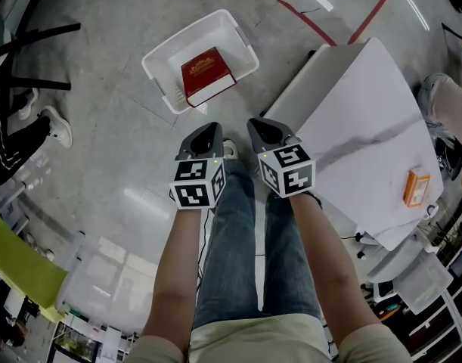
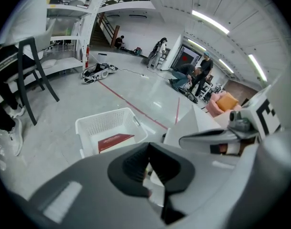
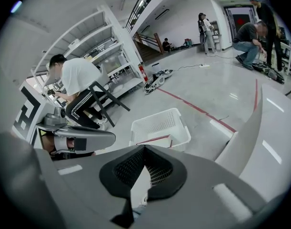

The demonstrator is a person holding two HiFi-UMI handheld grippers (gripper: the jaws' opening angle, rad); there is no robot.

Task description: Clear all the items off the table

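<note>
Both grippers are held side by side above the person's legs. The left gripper [image 1: 206, 134] and the right gripper [image 1: 267, 131] each have their jaws pressed together with nothing between them. At 12 o'clock from them, a red book [image 1: 206, 72] lies in a white basket [image 1: 159, 59] on the floor. At 3 o'clock stands a white table [image 1: 367, 112], and near its 4 o'clock edge sits what appears to be a small orange carton [image 1: 417, 187].
</note>
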